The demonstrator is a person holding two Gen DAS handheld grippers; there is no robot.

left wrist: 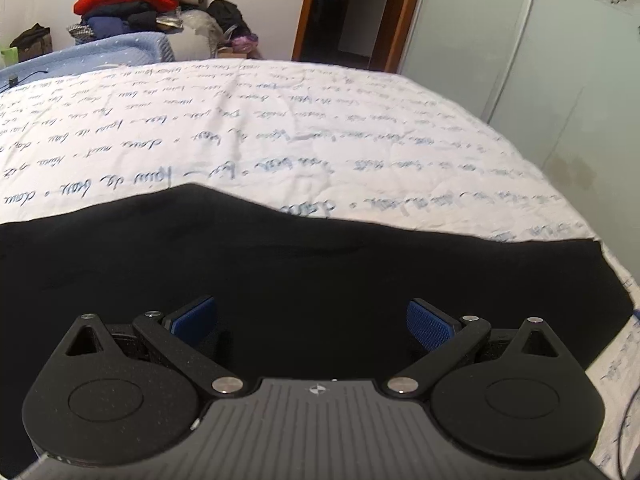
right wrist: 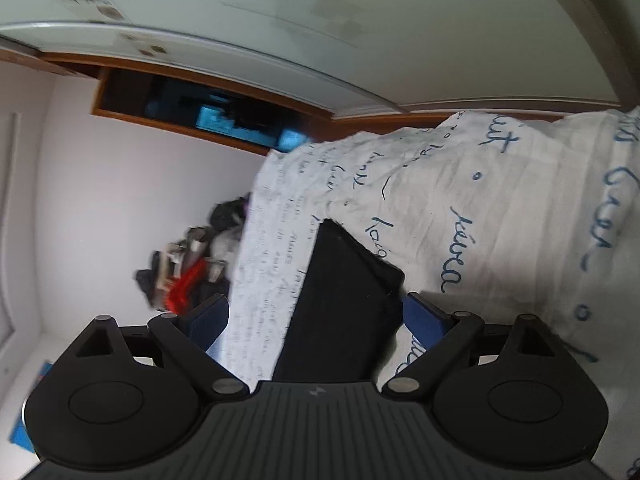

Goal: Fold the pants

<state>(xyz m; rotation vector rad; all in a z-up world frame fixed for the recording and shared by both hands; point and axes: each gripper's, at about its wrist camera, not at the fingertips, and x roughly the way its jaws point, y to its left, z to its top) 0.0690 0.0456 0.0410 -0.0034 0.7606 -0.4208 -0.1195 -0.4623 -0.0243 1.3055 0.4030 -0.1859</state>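
**Black pants flat on the bed; both grippers open, holding nothing**

Landmark: bed point(left wrist: 280, 128), covered in a white sheet printed with blue handwriting.

Left wrist view: black pants point(left wrist: 280, 272) lie spread flat across the near part of the bed, far edge wavy, one corner reaching the bed's right edge. Left gripper point(left wrist: 312, 322) hovers over the pants, blue-padded fingers point(left wrist: 430, 326) wide apart, nothing between them. Beyond the bed's far end: pile of clothes point(left wrist: 132, 0), a doorway point(left wrist: 360, 12), a wardrobe door point(left wrist: 540, 60).

Right wrist view: camera rolled sideways, picture blurred. Right gripper point(right wrist: 316, 320) is spread wide. A folded edge of the pants point(right wrist: 344, 300) sits between its fingers point(right wrist: 424, 322); contact cannot be told. Only this view shows the sheet bunching up beside the pants.
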